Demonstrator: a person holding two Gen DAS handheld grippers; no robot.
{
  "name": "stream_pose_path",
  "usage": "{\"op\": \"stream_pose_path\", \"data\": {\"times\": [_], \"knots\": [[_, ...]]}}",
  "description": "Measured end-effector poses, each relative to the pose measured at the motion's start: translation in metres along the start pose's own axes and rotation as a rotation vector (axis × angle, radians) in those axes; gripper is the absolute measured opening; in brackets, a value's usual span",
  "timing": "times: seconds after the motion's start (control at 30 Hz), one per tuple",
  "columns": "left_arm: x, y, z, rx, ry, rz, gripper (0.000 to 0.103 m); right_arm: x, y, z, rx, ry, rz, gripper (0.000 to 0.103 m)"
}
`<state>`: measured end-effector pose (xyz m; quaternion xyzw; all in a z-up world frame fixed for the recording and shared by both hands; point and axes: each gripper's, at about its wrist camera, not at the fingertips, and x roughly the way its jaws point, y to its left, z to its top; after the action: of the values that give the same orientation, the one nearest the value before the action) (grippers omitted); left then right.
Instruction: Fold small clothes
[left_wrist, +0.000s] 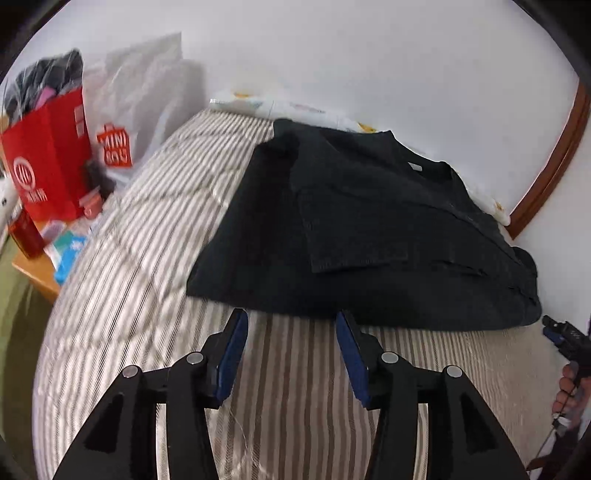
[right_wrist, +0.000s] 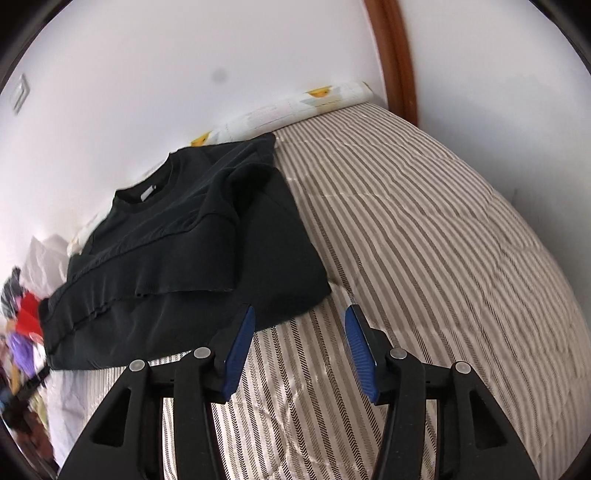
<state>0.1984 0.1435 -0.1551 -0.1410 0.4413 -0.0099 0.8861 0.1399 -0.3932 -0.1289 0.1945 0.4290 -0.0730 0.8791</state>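
Note:
A black T-shirt (left_wrist: 362, 229) lies flat on the striped bedspread (left_wrist: 147, 280), its sleeves folded in over the body and its collar toward the wall. My left gripper (left_wrist: 291, 317) hovers just short of the shirt's near hem, jaws apart, nothing between the blue pads. In the right wrist view the same shirt (right_wrist: 177, 251) fills the left half. My right gripper (right_wrist: 300, 312) stands open at its near right corner, empty, the left fingertip over the hem. The right gripper (left_wrist: 565, 339) and the hand holding it show at the far right of the left wrist view.
A red paper bag (left_wrist: 48, 162) stuffed with clothes, a white plastic bag (left_wrist: 136, 103) and small boxes crowd a wooden bedside stand (left_wrist: 33, 273) at left. A white wall and a patterned pillow (right_wrist: 314, 99) back the bed. A brown wooden frame (right_wrist: 395, 55) rises at right.

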Motion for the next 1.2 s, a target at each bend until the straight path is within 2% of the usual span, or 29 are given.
{"op": "stream_pose_path", "data": {"times": [0.13, 0.23, 0.37, 0.57, 0.63, 0.7, 0.73, 0.77, 0.8, 1.0, 1.2], "knots": [[0.006, 0.008, 0.002, -0.044, -0.001, -0.016, 0.048, 0.006, 0.0, 0.005, 0.044, 0.006, 0.031, 0.05], [0.017, 0.014, 0.007, -0.091, 0.014, -0.036, 0.048, 0.015, 0.003, 0.01, 0.068, 0.009, 0.011, 0.05], [0.033, 0.023, 0.01, -0.155, 0.038, -0.095, 0.048, 0.027, 0.003, 0.017, 0.114, 0.016, 0.03, 0.05], [0.042, 0.019, 0.018, -0.156, 0.019, -0.084, 0.047, 0.046, 0.002, 0.023, 0.159, 0.025, 0.043, 0.05], [0.044, 0.016, 0.02, -0.15, 0.018, -0.067, 0.046, 0.05, 0.004, 0.024, 0.165, 0.022, 0.057, 0.044], [0.045, 0.012, 0.022, -0.14, 0.018, -0.044, 0.04, 0.05, 0.008, 0.026, 0.154, 0.02, 0.068, 0.035], [0.046, 0.01, 0.022, -0.136, 0.019, -0.031, 0.029, 0.05, 0.009, 0.026, 0.147, 0.021, 0.072, 0.027], [0.044, 0.01, 0.021, -0.128, 0.017, -0.022, 0.023, 0.048, 0.012, 0.026, 0.129, 0.02, 0.07, 0.025], [0.043, 0.009, 0.021, -0.121, 0.013, -0.023, 0.011, 0.044, 0.016, 0.027, 0.101, 0.01, 0.058, 0.022], [0.019, -0.001, 0.012, -0.059, -0.042, 0.016, 0.007, 0.028, 0.022, 0.023, 0.053, -0.004, 0.055, 0.019], [-0.01, -0.004, -0.001, -0.033, -0.051, 0.024, 0.007, 0.001, 0.024, 0.009, 0.022, -0.011, 0.063, 0.019]]}}
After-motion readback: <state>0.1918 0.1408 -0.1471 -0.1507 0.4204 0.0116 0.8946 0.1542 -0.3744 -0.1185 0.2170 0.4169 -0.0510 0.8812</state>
